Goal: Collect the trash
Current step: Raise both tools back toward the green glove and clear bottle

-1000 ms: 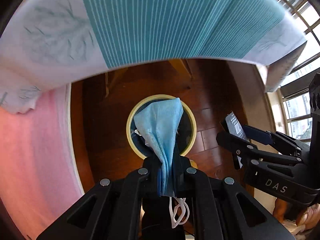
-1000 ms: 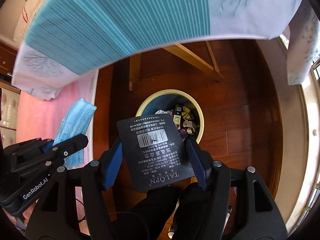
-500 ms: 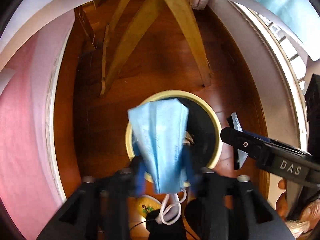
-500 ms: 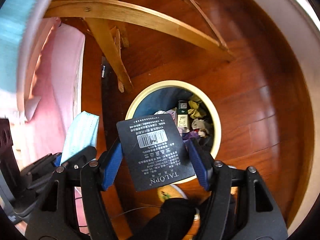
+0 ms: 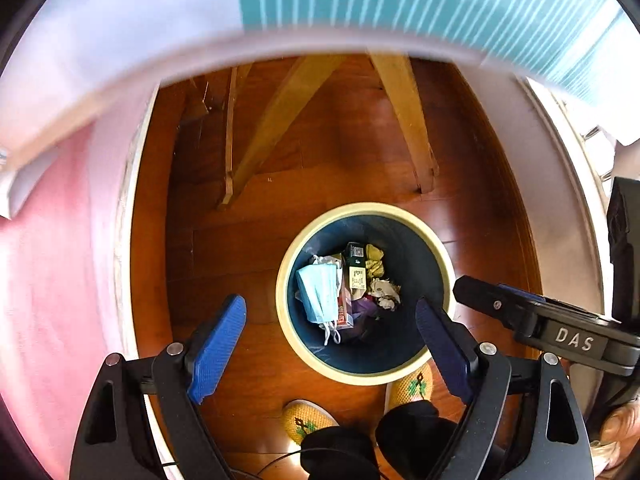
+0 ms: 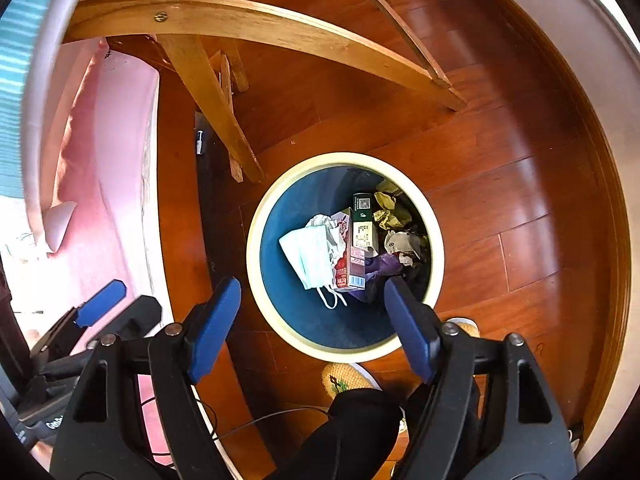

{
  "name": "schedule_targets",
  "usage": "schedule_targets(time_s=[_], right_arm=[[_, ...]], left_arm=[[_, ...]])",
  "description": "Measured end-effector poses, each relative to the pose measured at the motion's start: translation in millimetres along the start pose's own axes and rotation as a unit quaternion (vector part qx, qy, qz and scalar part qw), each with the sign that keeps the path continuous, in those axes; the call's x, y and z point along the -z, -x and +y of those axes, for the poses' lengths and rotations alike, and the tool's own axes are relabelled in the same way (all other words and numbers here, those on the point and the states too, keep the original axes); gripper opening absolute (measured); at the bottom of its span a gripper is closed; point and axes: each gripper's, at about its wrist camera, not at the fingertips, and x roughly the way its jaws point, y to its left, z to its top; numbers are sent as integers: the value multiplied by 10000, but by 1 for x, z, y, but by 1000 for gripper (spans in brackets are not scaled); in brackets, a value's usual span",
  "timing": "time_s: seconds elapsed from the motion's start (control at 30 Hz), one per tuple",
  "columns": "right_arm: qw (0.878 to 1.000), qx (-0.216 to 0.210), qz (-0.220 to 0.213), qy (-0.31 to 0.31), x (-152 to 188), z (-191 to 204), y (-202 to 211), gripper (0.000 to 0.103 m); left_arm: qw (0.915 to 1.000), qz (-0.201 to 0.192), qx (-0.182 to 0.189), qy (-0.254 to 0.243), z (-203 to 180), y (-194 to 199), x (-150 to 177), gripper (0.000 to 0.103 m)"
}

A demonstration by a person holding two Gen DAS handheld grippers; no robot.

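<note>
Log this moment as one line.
left gripper: opening, empty | right gripper: opening, empty | face mask: in trash bin

A dark blue bin [image 5: 416, 240] with a cream rim holds a pale blue mask [image 5: 319, 293]. Reddish-brown wood floor [image 5: 348, 148]. Yellow slippers [image 5: 304, 420] with green cross motifs.

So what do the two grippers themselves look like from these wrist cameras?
Both are black plastic two-finger frames with silver rivets and ribbed blue pads. The left gripper shows "GenRobot" lettering on its side in the right wrist view; the right gripper carries white "DAS" lettering in the left wrist view. Thin black cables trail beneath them.
</note>
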Motion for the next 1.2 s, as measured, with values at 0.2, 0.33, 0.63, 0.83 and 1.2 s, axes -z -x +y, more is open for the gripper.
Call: schedule_targets(time_s=[0.2, 0.33, 0.63, 0.83, 1.2], right_arm=[[9998, 51, -158, 92, 4, 21, 46, 72], [9996, 116, -221, 147, 6, 41, 84, 72], [9981, 169, -542, 248, 9, 104, 201, 72], [9924, 202, -1121, 460, 4, 156, 284, 72], [9706, 292, -2247, 813, -29, 217, 398, 72]], left_arm=[[9998, -113, 106, 104, 9, 51, -8, 88], [9990, -183, 191, 346, 23, 95, -14, 88], [9967, -528, 474, 395, 32, 228, -41, 88], [9917, -1093, 661, 165, 32, 318, -64, 88], [9778, -1920, 691, -469, 16, 428, -128, 88]])
